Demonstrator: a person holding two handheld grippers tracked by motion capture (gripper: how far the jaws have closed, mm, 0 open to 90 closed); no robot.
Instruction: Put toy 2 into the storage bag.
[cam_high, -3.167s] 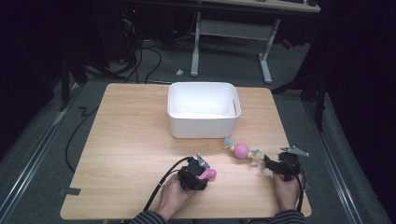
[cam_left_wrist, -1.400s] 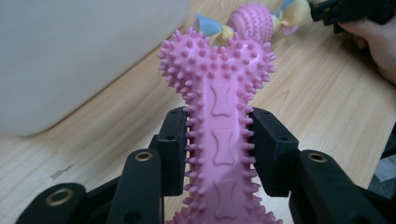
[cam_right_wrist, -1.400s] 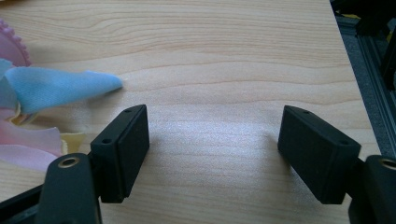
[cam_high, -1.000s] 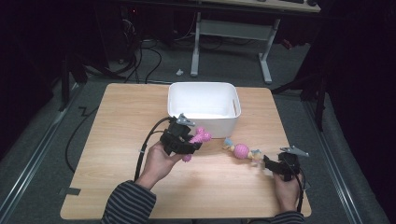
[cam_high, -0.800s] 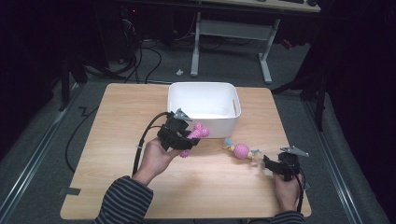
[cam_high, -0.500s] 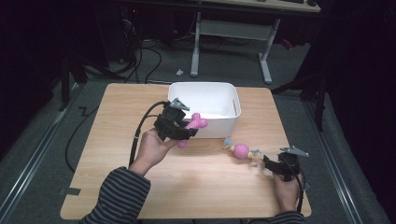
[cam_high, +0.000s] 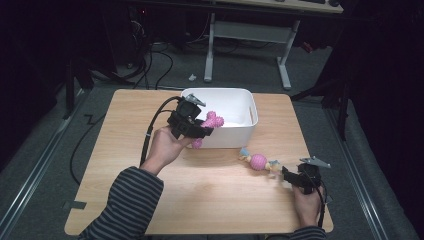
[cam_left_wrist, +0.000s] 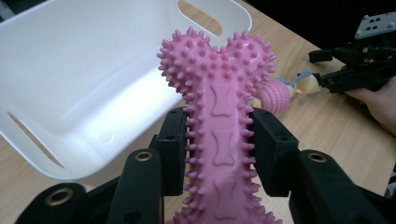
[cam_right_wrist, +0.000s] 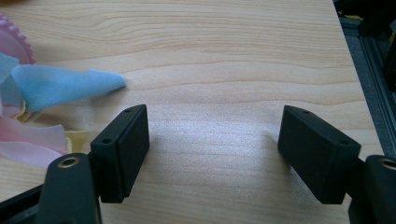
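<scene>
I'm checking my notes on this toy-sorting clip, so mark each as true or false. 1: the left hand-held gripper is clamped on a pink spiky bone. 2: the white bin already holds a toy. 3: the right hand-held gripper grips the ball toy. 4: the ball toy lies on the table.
1. True: the left hand-held gripper clamps the pink spiky bone.
2. False: the white bin looks empty inside.
3. False: the right hand-held gripper is open, with bare table between its jaws.
4. True: the ball toy lies on the table.
</scene>
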